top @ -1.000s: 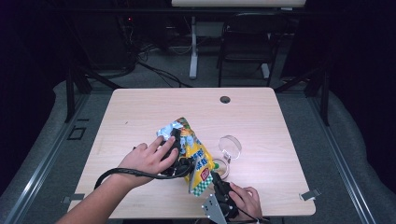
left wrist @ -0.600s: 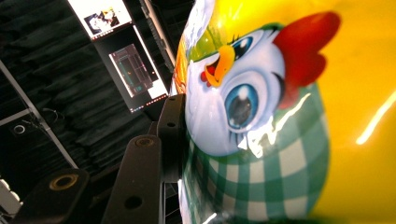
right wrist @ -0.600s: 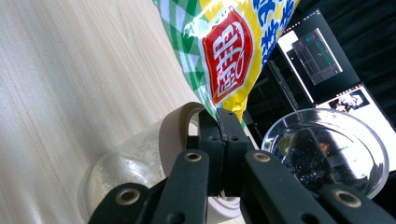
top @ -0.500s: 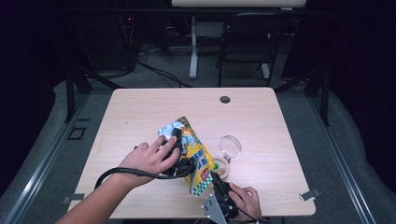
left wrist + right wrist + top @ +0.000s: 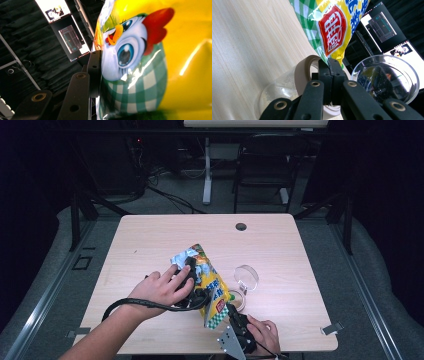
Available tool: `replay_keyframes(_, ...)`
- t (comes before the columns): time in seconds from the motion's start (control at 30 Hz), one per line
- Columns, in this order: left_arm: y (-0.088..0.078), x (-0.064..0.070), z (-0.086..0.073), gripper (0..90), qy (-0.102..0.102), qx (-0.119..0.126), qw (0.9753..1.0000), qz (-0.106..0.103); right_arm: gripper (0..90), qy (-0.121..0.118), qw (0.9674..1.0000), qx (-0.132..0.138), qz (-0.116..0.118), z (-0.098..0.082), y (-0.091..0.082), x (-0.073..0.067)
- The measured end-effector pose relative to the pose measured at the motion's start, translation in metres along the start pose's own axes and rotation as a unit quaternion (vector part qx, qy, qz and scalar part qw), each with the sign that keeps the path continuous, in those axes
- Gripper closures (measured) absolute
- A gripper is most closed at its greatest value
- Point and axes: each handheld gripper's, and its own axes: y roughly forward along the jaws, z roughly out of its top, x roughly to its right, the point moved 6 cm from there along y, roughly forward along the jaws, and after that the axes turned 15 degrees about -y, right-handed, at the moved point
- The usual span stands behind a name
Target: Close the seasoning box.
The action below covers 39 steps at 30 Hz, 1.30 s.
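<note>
The left hand lies over the left gripper on the pale wooden table. That gripper has the glossy yellow foil snack bag, printed with a cartoon chick and green-and-white checks, between its black jaws. In the left gripper view one jaw lies flat against the bag's printed face, its pad touching the foil beside the chick's face; the other jaw is hidden by the bag. The jaws have just been closing with the bag between them, and they grasp its upper part, where the crumpled silver mouth of the bag stands open just past the fingers.

To the right, the bag slopes down toward the right gripper, held in the right hand at the near table edge. In the right gripper view its two pads are clenched tight on the bag's lower yellow corner, right under the red label. Just behind those fingertips lies a clear jar with a tan collar on its side, and just to their right a clear round lid rests on the table.
</note>
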Motion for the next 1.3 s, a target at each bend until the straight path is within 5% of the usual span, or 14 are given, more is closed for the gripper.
replay_keyframes(1.3, -0.0078, -0.0095, 0.0080, 72.0, 0.022, 0.005, 0.9997, -0.006, 89.5, 0.022, 0.9997, -0.001, 0.007, -0.0032, 0.0020, -0.0002)
